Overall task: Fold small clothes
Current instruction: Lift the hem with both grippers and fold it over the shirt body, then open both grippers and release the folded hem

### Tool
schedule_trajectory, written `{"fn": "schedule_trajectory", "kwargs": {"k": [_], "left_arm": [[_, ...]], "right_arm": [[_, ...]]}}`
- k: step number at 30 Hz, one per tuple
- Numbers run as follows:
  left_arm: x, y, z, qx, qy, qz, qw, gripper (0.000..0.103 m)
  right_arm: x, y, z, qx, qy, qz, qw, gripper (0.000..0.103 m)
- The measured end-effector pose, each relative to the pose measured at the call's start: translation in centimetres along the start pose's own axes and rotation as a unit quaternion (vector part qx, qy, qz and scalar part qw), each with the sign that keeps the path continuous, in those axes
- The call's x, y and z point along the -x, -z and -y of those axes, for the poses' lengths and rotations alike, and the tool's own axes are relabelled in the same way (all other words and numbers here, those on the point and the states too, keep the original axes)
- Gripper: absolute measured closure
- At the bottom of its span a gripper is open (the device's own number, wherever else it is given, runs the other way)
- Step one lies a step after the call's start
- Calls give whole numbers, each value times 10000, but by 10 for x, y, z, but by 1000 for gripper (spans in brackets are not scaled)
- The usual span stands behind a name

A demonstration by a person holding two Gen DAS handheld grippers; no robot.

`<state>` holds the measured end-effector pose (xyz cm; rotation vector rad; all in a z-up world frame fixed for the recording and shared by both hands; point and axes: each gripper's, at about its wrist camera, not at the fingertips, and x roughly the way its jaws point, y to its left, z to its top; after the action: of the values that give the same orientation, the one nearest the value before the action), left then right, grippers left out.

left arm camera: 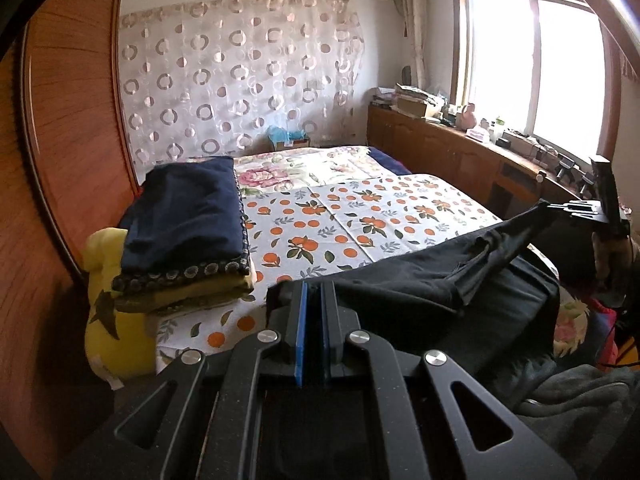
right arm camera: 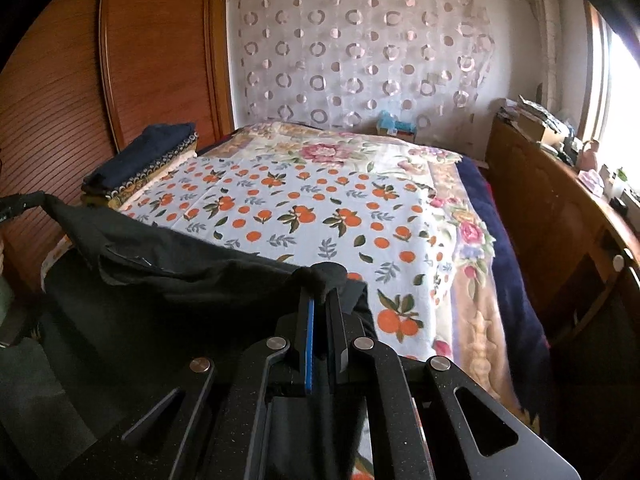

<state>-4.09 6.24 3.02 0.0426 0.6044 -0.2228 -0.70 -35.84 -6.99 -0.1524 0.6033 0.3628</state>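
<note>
A black garment (left arm camera: 420,284) hangs stretched between my two grippers above the near edge of the bed. My left gripper (left arm camera: 314,286) is shut on one corner of it. My right gripper (right arm camera: 320,300) is shut on the other corner; the garment (right arm camera: 180,264) runs from it to the left, and the cloth bunches over the fingertips. The right gripper also shows at the far right of the left wrist view (left arm camera: 536,210), and the left gripper at the far left of the right wrist view (right arm camera: 40,198). The lower part of the garment hangs down below both grippers.
The bed is covered by an orange-print sheet (left arm camera: 360,216) over a floral blanket (right arm camera: 460,232). A stack of folded dark clothes (left arm camera: 188,224) lies at its left edge beside a wooden wardrobe (left arm camera: 60,160). A cluttered wooden cabinet (right arm camera: 560,208) runs along the right under the window.
</note>
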Motion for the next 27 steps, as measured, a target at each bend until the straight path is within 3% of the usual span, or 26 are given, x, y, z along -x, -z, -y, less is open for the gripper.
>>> {"fn": "schedule_trajectory", "kwargs": {"k": [4,10,13,15,16,17,20,22,23,27], "left_arm": [[11,4,2,33,24,-48,10000,96],[4,20,-1,70,-85,-302,9995,96],[-5,26,-6,184,-19,-398,9990,91],[-9,28,-8,205,-107,-432,9988,80],[-11,28,-10,221,-135,-438,9987,67],[-12,29,-12,247,-135,-424,9987,61],[-20,26,-20,280,-156,-459,9984,53],[-27,25,-25,314,-169,-446,9984,38],[-33,24,-28,350,-148,-447,9983,31],[-60,21,-40,449,-216,-504,9975,29]], "right_arm": [[19,-1,-2,-27,32,29,10000,99],[21,32,-12,60,97,-424,9990,98],[11,42,-14,-18,161,-636,9978,98],[8,40,-14,-34,200,-670,9975,98],[9,37,-14,-34,194,-665,9976,98],[11,34,-15,-22,190,-658,9976,97],[20,21,-17,74,307,-493,9983,82],[26,14,-13,42,366,-346,9987,60],[27,12,-11,21,390,-284,9988,56],[20,1,-6,-30,465,-153,9988,51]]}}
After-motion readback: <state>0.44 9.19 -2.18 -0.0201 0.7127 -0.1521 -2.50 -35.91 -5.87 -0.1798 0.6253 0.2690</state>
